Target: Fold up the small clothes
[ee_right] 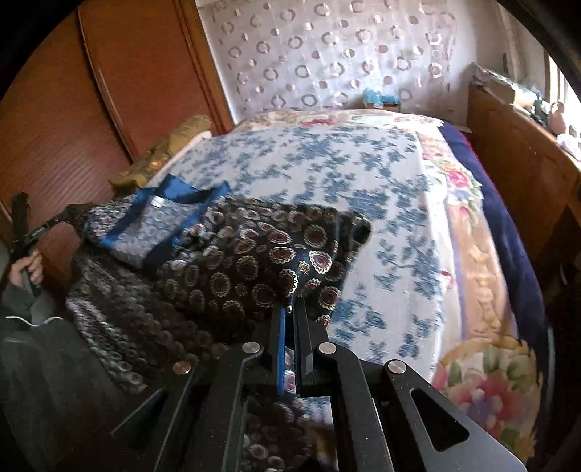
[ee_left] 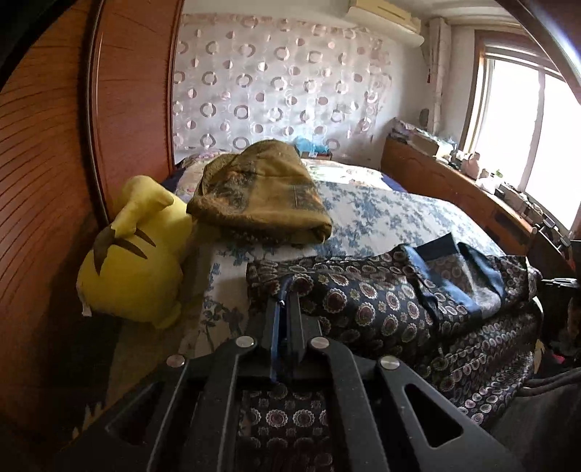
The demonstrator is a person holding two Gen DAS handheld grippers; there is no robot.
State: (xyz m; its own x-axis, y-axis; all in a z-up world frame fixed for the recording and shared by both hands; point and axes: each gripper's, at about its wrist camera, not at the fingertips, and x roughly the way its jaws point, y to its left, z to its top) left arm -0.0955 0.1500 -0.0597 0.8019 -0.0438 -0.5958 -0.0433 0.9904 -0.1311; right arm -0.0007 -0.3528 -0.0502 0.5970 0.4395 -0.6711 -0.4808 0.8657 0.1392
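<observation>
Bedroom. Bed point(ee_left: 399, 214) w/ blue-floral cover fills the middle; a pink-flowered blanket point(ee_right: 483, 290) lies along its far side. Reddish wood wardrobe point(ee_left: 54, 163) on the left, ribbed panels. Back wall hung w/ sheer curtain point(ee_left: 283, 80), ring pattern. AC unit point(ee_left: 385, 12) up top. Low wood cabinet point(ee_left: 446, 188) under a bright window point(ee_left: 526, 127), cluttered w/ small items. Daylight, strong from the window side.
</observation>
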